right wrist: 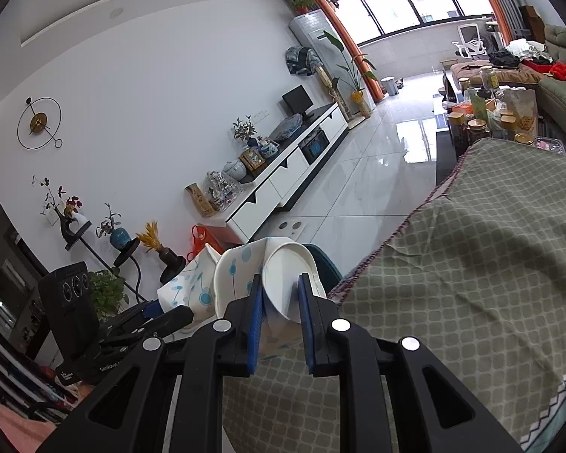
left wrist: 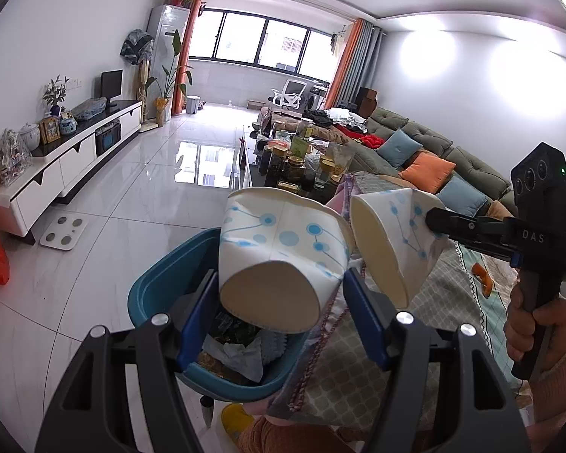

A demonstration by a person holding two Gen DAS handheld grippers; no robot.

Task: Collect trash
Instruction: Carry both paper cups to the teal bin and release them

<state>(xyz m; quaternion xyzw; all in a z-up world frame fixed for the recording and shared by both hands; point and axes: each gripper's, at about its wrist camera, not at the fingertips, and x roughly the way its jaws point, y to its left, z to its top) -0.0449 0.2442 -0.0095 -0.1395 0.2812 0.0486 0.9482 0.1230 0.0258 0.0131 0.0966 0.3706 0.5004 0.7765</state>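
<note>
My left gripper [left wrist: 281,302] is shut on a squashed white paper cup with blue dots [left wrist: 283,253], held bottom towards the camera above a blue trash bin [left wrist: 158,287]. The bin holds crumpled paper and wrappers. To the right, a hand carries my right gripper [left wrist: 434,221], shut on a second dotted paper cup [left wrist: 388,241] beside the first. In the right wrist view the right gripper [right wrist: 281,283] pinches its cup [right wrist: 286,264] by the wall between blue pads. The left gripper [right wrist: 162,309] and its cup [right wrist: 188,283] are at the left, and the bin's rim [right wrist: 326,264] peeks out behind.
A table under a green checked cloth [right wrist: 452,283] lies to the right of the bin. Beyond stand a low table crowded with jars [left wrist: 294,158], a green sofa with cushions [left wrist: 426,151] and a white TV cabinet [left wrist: 75,154]. A bathroom scale [left wrist: 66,232] lies on the tiled floor.
</note>
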